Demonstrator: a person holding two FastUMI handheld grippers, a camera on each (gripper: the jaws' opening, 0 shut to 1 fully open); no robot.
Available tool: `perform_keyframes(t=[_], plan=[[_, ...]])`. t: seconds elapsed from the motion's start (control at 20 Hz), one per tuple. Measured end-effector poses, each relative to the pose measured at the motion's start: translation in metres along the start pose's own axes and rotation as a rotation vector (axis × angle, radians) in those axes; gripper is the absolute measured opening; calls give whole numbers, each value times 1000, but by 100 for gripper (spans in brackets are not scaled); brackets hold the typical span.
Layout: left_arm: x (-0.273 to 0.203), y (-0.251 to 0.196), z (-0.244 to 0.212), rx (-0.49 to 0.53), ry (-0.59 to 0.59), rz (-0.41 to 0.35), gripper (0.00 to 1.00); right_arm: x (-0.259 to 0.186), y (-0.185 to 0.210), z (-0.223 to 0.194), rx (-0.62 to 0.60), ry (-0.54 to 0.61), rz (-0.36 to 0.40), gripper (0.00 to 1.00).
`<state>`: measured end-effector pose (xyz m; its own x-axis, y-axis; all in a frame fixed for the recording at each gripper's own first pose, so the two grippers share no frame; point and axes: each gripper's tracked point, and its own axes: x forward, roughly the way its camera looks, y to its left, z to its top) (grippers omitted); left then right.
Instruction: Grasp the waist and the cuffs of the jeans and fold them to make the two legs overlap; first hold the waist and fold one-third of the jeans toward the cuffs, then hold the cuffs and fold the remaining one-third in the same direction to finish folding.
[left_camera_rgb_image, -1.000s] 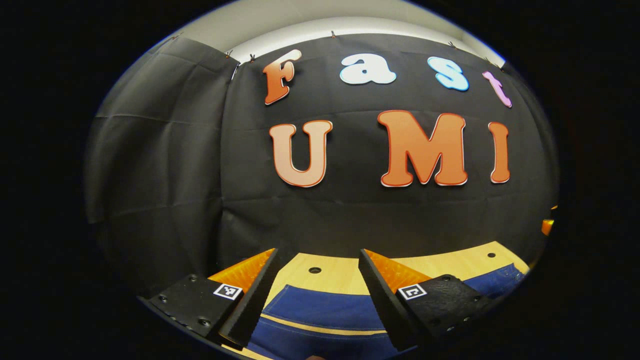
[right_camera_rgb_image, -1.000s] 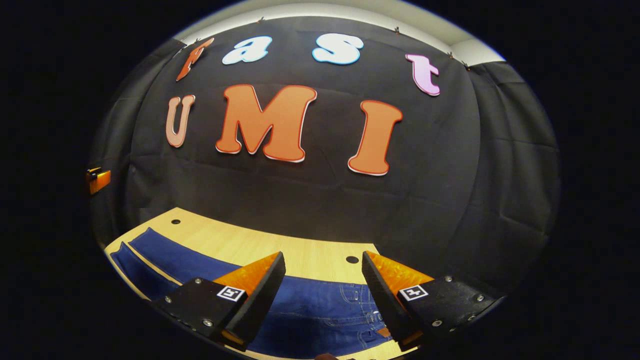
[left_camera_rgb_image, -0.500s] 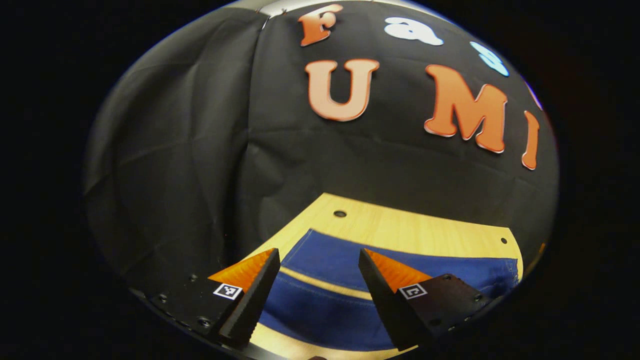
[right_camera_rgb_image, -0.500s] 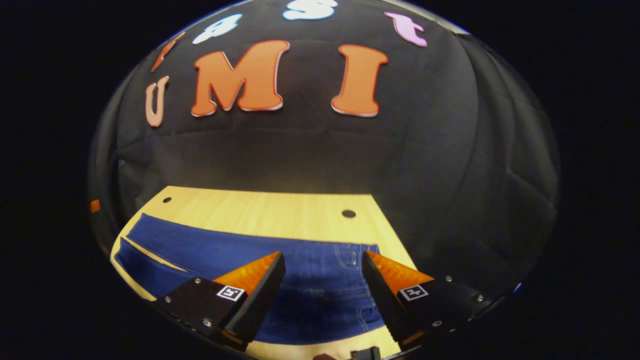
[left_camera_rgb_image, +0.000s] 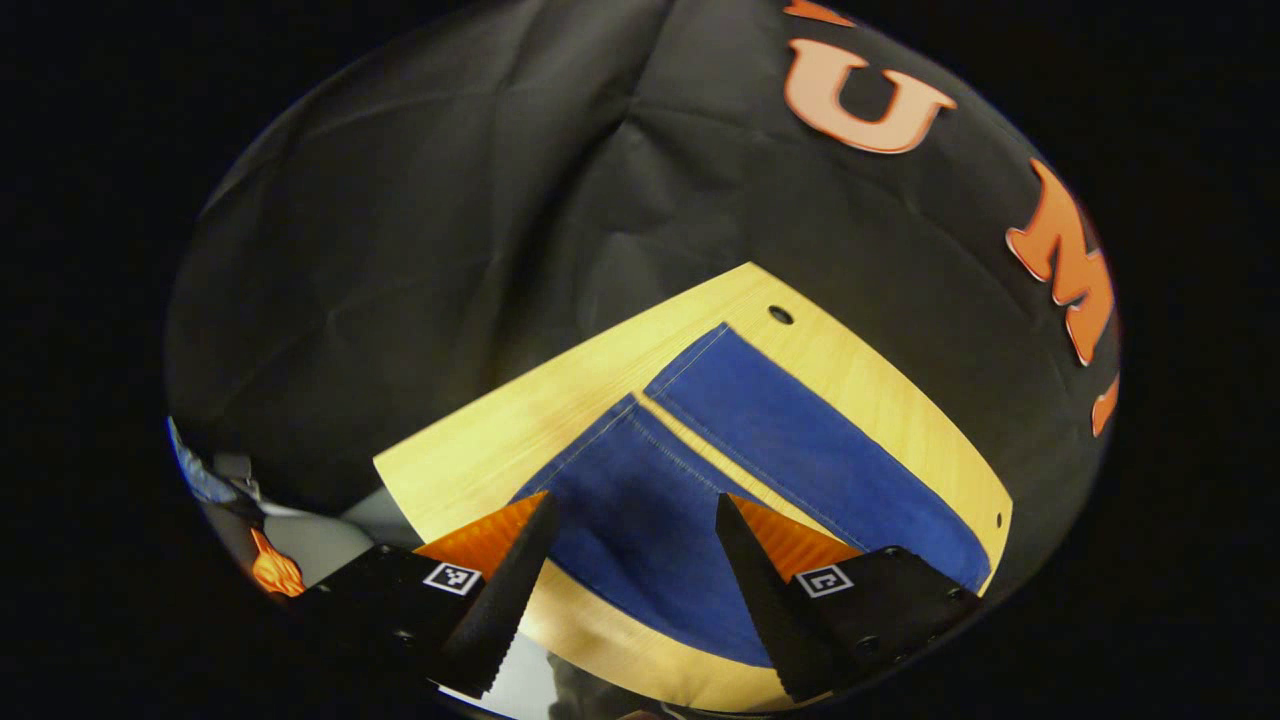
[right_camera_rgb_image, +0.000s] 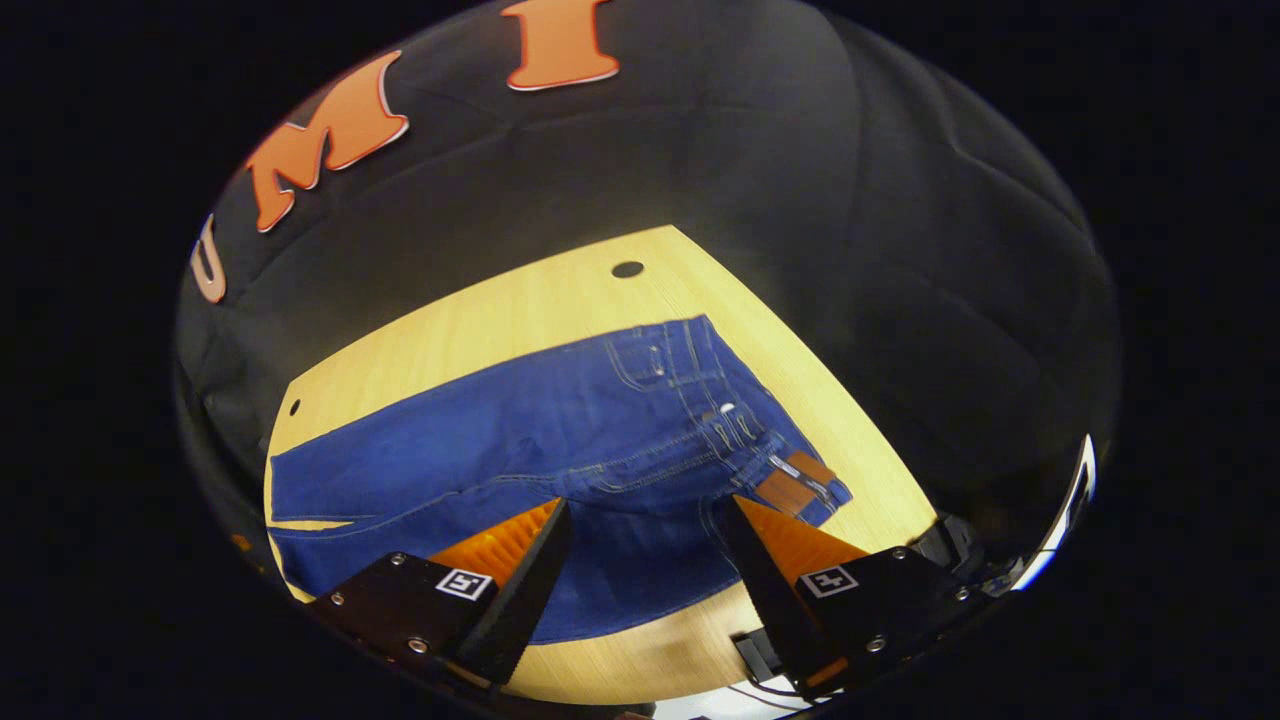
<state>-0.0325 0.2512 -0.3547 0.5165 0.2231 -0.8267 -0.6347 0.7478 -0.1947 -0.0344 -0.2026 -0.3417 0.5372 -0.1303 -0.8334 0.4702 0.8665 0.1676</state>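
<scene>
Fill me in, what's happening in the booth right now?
A person holds a gripper in each hand over blue jeans spread flat on a wooden table. The left gripper is open above the leg ends, where the two legs lie side by side with a strip of table between them. The right gripper is open above the waist end, near the waistband. Neither is gripping cloth, and no fold has been made yet.
</scene>
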Motion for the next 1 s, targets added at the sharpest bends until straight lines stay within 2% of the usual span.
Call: perform_keyframes(t=[0.2,0.35,0.75,0.85,1.0], plan=[[15,21,-22,-175,127,6,98,9,-19,-13,114,70,-21,96],[31,40,-39,-256,221,41,98,14,-25,-24,179,131,-31,96],[58,41,-57,-467,344,-16,95,28,-40,-34,287,197,-48,96],[67,33,-47,-479,315,-75,85,29,-47,-36,318,203,-56,96],[75,25,-43,-474,303,-180,83,35,-54,-38,385,208,-59,96]])
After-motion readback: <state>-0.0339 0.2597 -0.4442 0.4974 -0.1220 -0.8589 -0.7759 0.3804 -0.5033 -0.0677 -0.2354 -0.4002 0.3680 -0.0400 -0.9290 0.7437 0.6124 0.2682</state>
